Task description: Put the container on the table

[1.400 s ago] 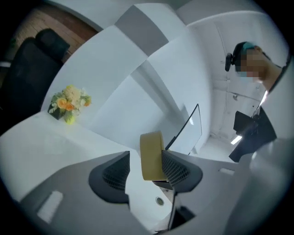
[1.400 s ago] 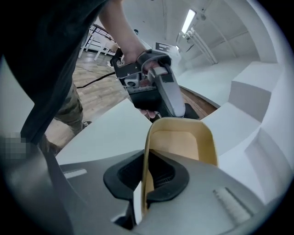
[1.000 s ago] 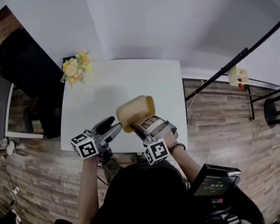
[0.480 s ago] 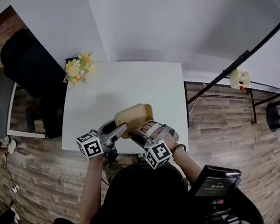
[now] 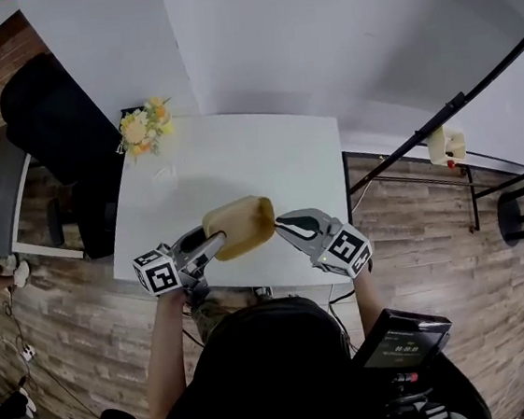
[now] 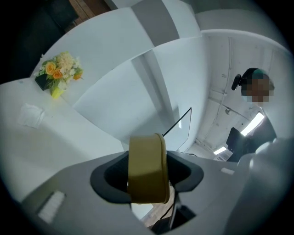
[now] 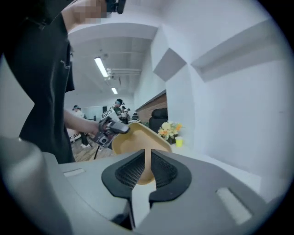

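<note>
We log left gripper [image 5: 212, 245] roughly level, jaws clamped on container [image 5: 240, 225] wall, just eased wider. Container empty, tipped mouth rightward, above near tabletop [image 5: 237, 155] edge. Right gripper [image 5: 289, 222] just right of it, jaws narrowly apart, just opening, gripping nothing.

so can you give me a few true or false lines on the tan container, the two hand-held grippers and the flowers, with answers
1. The left hand-held gripper clamps the wall of the tan oval plastic container. True; its jaws have just eased slightly wider, but the wall is between them and held.
2. The right hand-held gripper grips the container too. False: its jaws have just been opening, nothing is between them, and it sits beside the container.
3. A bunch of yellow and orange flowers stands at the far left corner of the white rectangular table. True.
4. The container is full of food. False: the right gripper view shows its inside empty.
</note>
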`<act>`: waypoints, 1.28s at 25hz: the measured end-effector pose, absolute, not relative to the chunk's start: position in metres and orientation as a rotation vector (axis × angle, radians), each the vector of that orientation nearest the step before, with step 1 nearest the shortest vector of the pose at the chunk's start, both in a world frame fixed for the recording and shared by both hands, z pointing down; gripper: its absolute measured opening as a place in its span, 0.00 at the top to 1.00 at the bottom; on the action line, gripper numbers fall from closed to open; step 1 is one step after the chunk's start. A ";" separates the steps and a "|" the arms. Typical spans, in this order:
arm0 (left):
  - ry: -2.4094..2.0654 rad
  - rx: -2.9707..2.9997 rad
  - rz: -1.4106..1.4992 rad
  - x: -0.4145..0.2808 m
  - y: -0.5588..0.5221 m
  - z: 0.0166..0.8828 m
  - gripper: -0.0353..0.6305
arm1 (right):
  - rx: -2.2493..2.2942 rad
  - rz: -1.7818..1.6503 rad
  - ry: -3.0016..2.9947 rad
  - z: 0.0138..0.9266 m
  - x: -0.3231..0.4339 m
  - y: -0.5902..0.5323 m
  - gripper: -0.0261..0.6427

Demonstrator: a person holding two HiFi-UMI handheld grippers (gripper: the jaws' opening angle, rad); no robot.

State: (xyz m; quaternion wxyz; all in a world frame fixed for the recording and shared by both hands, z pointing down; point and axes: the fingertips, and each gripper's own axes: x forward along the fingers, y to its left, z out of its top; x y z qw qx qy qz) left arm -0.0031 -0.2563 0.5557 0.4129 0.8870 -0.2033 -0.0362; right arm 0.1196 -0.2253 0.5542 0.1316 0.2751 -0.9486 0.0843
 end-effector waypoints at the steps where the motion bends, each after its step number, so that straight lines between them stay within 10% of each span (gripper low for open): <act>1: -0.501 2.238 -0.098 -0.002 -0.256 0.557 0.63 | 0.847 0.299 -2.748 0.559 0.132 -0.232 0.88; 11: -0.415 2.295 -0.124 0.013 -0.245 0.551 0.63 | 0.892 0.642 -2.710 0.592 0.143 -0.243 0.74; 32: -1.039 2.278 0.386 0.006 -0.260 0.624 0.75 | 1.148 0.616 -2.305 0.612 0.132 -0.261 0.91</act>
